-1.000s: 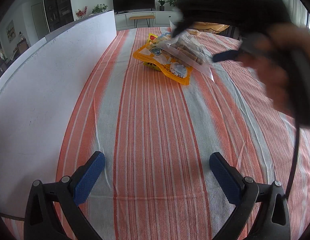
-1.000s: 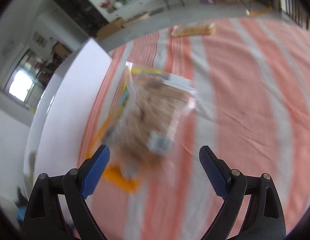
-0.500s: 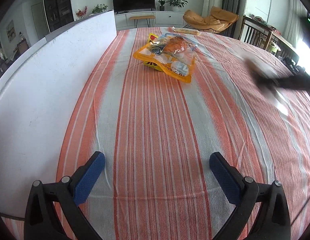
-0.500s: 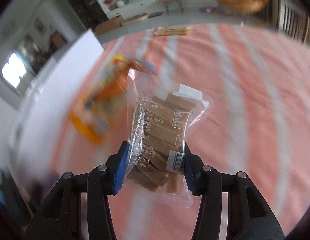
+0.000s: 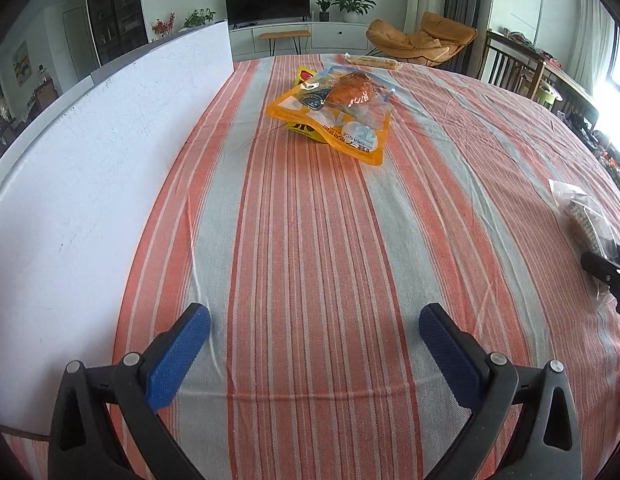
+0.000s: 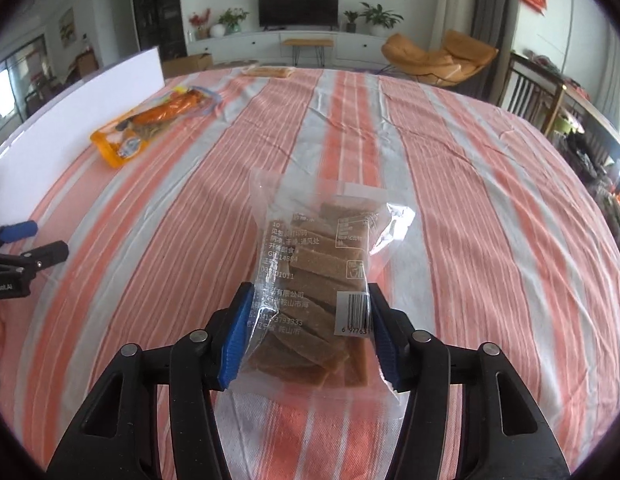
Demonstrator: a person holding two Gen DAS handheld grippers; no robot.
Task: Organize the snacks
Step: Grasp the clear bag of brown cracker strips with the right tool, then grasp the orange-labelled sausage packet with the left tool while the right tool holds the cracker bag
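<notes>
My right gripper (image 6: 308, 338) is shut on a clear bag of brown biscuit bars (image 6: 319, 276), held low over the striped tablecloth; the bag also shows at the right edge of the left wrist view (image 5: 585, 220). An orange snack pouch (image 5: 333, 128) with a clear bag of orange snacks (image 5: 351, 90) on top lies far ahead of my left gripper (image 5: 313, 344), which is open and empty above the cloth. The same pile sits at the far left in the right wrist view (image 6: 150, 120). A long biscuit packet (image 5: 375, 62) lies at the table's far edge.
A white board (image 5: 90, 168) stands along the left side of the table. The orange-and-grey striped cloth (image 5: 310, 220) covers the table. Chairs (image 5: 509, 68) stand beyond the right edge. The left gripper shows at the left of the right wrist view (image 6: 18, 252).
My right gripper closed on the biscuit bag at the pile, lifted it off and carried it right and toward me. The left gripper has not moved.
</notes>
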